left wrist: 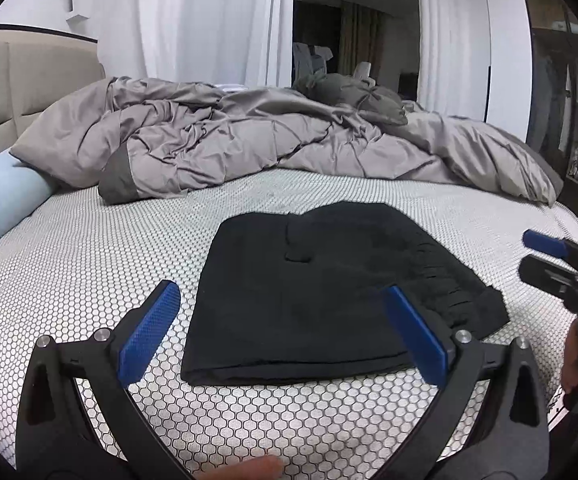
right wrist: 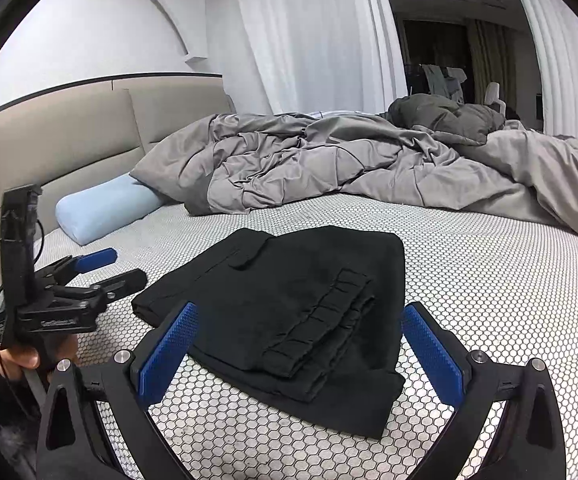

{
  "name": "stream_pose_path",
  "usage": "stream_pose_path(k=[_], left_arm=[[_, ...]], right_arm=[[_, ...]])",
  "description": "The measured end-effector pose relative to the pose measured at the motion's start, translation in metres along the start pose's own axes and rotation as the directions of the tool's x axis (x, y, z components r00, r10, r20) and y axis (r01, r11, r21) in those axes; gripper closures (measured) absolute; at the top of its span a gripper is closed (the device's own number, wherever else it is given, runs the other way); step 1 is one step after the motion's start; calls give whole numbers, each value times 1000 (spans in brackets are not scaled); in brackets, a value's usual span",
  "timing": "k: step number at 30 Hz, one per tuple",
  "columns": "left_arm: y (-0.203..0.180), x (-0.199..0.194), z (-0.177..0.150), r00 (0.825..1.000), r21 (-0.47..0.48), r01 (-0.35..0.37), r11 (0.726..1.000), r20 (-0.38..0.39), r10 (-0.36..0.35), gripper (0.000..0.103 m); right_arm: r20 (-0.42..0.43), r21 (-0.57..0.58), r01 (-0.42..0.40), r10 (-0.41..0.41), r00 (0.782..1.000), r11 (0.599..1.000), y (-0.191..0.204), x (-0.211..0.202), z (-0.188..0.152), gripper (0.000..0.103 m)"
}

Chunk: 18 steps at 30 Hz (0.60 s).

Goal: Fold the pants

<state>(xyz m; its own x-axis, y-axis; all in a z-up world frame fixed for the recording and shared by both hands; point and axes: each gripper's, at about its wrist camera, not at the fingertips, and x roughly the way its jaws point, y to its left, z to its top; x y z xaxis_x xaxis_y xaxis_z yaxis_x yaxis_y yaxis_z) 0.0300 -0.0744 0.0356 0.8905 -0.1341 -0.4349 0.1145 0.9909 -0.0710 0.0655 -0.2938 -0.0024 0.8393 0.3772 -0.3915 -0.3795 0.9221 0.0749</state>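
The black pants [right wrist: 285, 312] lie folded into a flat stack at the frame's center on the mattress [right wrist: 489, 280]. Both the left gripper [left wrist: 285, 332] and right gripper [right wrist: 301, 344] gape wide, holding nothing. A gray blanket [left wrist: 249, 140] is bunched behind.

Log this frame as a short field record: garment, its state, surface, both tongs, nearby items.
garment: black pants
state: folded into a compact stack, waistband on top
surface: honeycomb-patterned mattress
left tongs: open, empty, near the stack
right tongs: open, empty, near the stack
nearby: grey duvet bunched behind; light blue pillow by the headboard
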Motion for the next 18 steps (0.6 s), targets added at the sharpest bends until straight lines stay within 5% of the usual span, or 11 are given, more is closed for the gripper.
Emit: stream_pose_path(k=[18], left_arm=[[6, -15, 7, 999, -31, 22, 999, 28, -21, 0]], right_arm=[[30, -3, 7, -7, 1000, 1000, 2, 4, 1, 0]])
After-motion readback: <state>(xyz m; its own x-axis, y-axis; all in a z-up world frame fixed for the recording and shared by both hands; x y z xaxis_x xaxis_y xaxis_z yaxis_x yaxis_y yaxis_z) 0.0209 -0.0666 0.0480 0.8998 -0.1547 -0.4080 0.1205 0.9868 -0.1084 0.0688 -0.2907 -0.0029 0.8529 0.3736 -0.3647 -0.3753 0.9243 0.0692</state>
